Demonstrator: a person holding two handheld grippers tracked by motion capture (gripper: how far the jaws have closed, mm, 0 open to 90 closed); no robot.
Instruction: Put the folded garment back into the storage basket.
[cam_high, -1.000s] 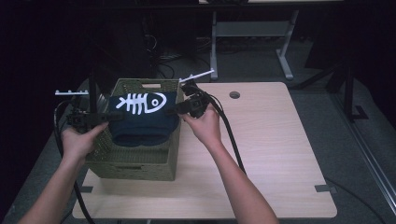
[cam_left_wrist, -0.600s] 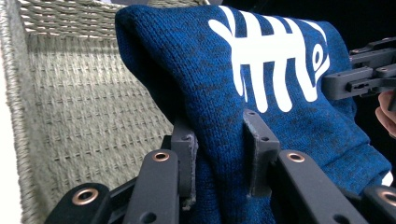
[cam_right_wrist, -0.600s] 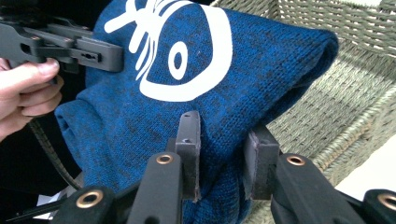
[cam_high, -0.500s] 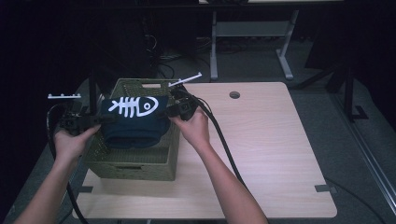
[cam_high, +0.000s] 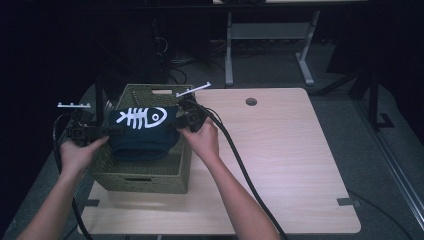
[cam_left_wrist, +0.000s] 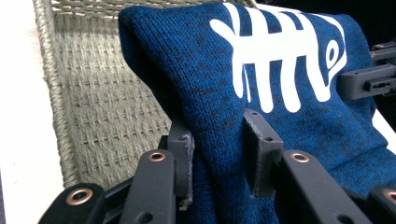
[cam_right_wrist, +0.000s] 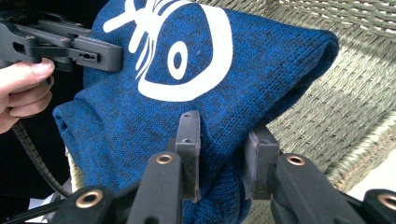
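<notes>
A folded dark blue knit sweater (cam_high: 142, 132) with a white fish-skeleton print hangs stretched between my two grippers, over the olive woven basket (cam_high: 145, 177). My left gripper (cam_high: 112, 131) pinches its left edge, and my right gripper (cam_high: 180, 122) pinches its right edge. In the left gripper view the pads (cam_left_wrist: 219, 149) squeeze a fold of the sweater (cam_left_wrist: 233, 70); these jaws have just been opening a little, with the knit still between them. In the right gripper view the jaws (cam_right_wrist: 224, 149) are clamped on a thick fold of the sweater (cam_right_wrist: 261, 60), with the basket's weave (cam_right_wrist: 355, 84) behind.
The basket stands at the left end of a light wooden table (cam_high: 280, 165) that has a round cable hole (cam_high: 251, 101). Black cables trail from both grippers along the forearms. A desk frame (cam_high: 270, 35) stands on the dark floor beyond the table.
Both hands have come down a little with the sweater, and its lower part now sags deeper into the basket.
</notes>
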